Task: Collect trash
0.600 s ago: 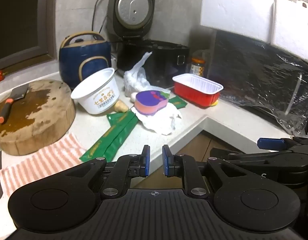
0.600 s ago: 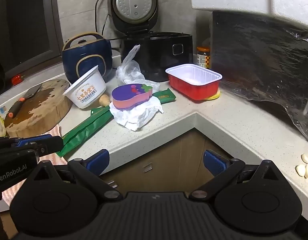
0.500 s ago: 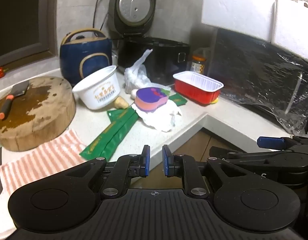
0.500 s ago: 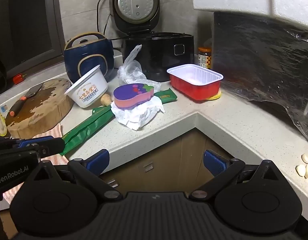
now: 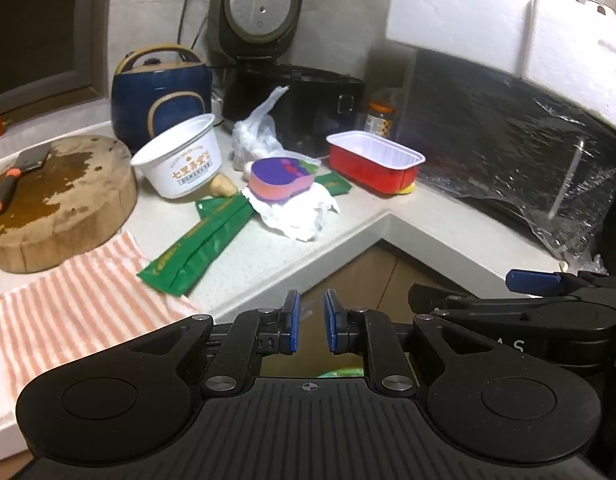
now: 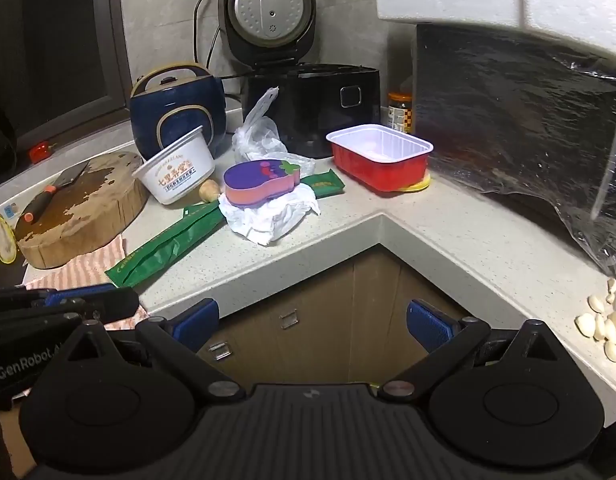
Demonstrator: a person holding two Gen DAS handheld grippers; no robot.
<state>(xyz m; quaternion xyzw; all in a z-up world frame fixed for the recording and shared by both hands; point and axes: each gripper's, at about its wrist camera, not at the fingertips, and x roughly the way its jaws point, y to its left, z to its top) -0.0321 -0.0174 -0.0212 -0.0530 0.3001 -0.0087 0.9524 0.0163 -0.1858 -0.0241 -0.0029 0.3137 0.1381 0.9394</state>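
Litter lies on the corner countertop (image 5: 268, 264): long green wrappers (image 5: 200, 248) (image 6: 168, 244), crumpled white paper (image 5: 304, 216) (image 6: 272, 216) under a purple eggplant-shaped sponge (image 5: 280, 182), a tilted white paper bowl (image 5: 180, 164), a clear plastic bag (image 5: 256, 136) and a red tray (image 5: 371, 164). My left gripper (image 5: 309, 326) hangs off the counter's front edge, its blue pads a narrow gap apart with nothing between them. My right gripper (image 6: 311, 320) hovers over the cabinet corner, jaws wide and empty. Both are well short of the litter.
A round wooden chopping block (image 5: 56, 208) with a cleaver sits left on a striped cloth (image 5: 80, 304). A blue cooker (image 5: 160, 92), a black rice cooker (image 5: 300, 100) and a jar stand behind. Foam boxes and a plastic-wrapped dark appliance (image 6: 527, 120) fill the right. Garlic cloves (image 6: 607, 328) lie near the right edge.
The left wrist view has shifted slightly, the counter items sliding a little up and left. The right view is almost the same. Neither gripper's jaws have changed.
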